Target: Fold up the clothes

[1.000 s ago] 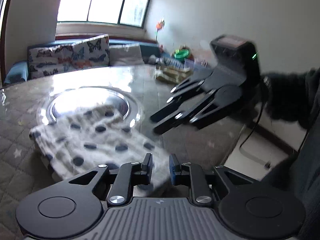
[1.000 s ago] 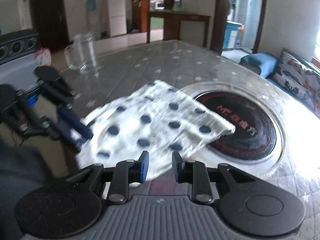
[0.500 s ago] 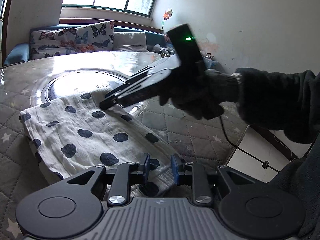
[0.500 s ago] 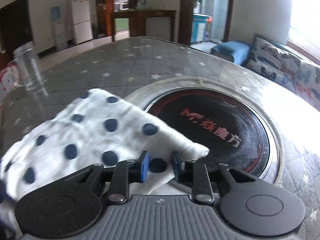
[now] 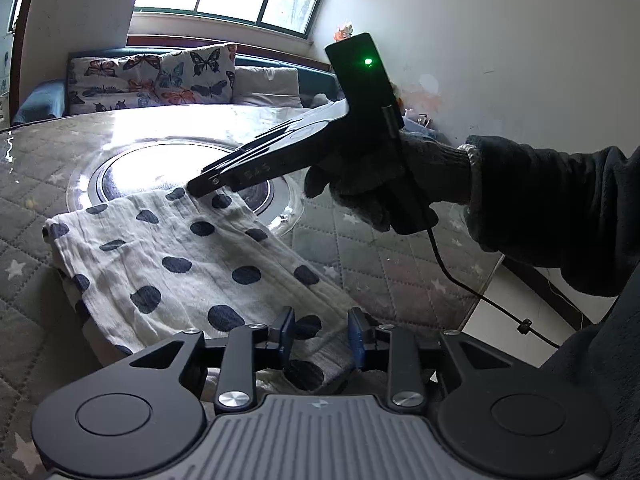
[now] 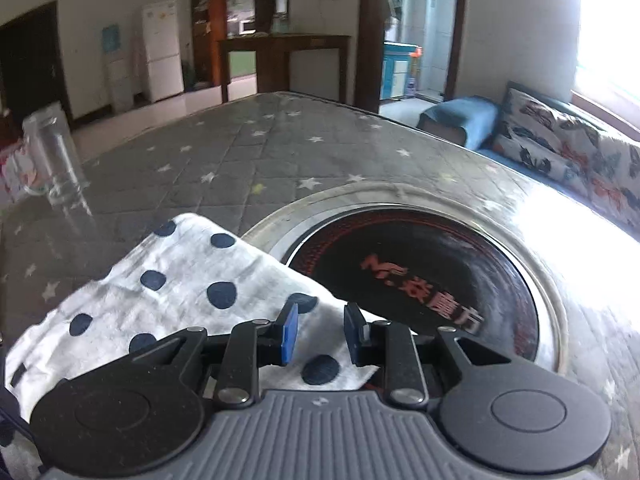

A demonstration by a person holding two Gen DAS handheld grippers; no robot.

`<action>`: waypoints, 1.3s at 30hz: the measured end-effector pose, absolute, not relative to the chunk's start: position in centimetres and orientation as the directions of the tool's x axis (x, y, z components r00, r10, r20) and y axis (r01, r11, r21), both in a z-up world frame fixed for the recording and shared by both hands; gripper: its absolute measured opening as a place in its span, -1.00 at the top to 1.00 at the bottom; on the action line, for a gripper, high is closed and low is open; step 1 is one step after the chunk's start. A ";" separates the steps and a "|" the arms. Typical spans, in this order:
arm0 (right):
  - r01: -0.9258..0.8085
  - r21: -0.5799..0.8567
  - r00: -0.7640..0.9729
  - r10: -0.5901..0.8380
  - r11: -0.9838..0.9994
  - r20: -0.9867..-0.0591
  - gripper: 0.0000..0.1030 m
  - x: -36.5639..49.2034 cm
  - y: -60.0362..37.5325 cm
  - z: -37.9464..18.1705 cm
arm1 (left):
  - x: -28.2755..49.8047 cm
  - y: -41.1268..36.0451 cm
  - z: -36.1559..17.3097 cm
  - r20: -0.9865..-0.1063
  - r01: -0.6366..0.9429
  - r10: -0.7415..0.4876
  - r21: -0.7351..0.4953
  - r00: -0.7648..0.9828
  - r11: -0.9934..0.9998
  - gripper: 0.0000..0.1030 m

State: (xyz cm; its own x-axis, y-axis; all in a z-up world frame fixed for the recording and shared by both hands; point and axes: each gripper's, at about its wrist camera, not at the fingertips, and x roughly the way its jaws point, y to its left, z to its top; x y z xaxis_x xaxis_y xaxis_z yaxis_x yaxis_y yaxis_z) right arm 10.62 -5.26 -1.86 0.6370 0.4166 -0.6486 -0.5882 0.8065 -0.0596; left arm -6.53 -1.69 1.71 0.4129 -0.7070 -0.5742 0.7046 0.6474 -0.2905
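While your left tool [image 5: 320, 334] was opening over the polka-dot cloth's [image 5: 180, 264] near corner, your right tool [image 6: 318, 334] stood slightly spread over its far corner, pinching nothing, beside the counter's [image 6: 248, 152] inset cooktop [image 6: 420, 276].

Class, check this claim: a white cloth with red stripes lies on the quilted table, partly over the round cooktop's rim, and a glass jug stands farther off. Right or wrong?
Wrong in one detail: the cloth is white with dark blue dots, not red stripes, as the right wrist view shows. It does lie on the quilted table, partly over the cooktop's rim, with the glass jug farther off.
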 end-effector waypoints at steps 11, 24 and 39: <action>-0.593 -0.043 0.621 0.423 0.804 -0.660 0.55 12.4 -3.5 -2.0 | -7.0 -1.1 1.6 -0.577 0.679 -0.695 -0.300 0.430 0.670 0.30; -0.760 -0.043 0.496 0.535 0.649 -0.684 0.55 12.7 5.1 -2.9 | -7.4 0.1 1.1 -0.574 0.628 -0.680 -0.334 0.456 0.703 0.25; -0.721 -0.062 0.530 0.493 0.690 -0.690 0.33 15.3 6.7 -3.3 | -8.1 0.3 1.3 -0.562 0.612 -0.680 -0.347 0.471 0.710 0.16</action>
State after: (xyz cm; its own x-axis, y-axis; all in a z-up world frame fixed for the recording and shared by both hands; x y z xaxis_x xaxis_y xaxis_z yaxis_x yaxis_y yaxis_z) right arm 15.28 6.70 -3.32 0.5302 0.4925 -0.6902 -0.7212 0.6900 -0.0615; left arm -8.09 0.32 1.29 0.4707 -0.6801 -0.5621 0.6124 0.7104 -0.3468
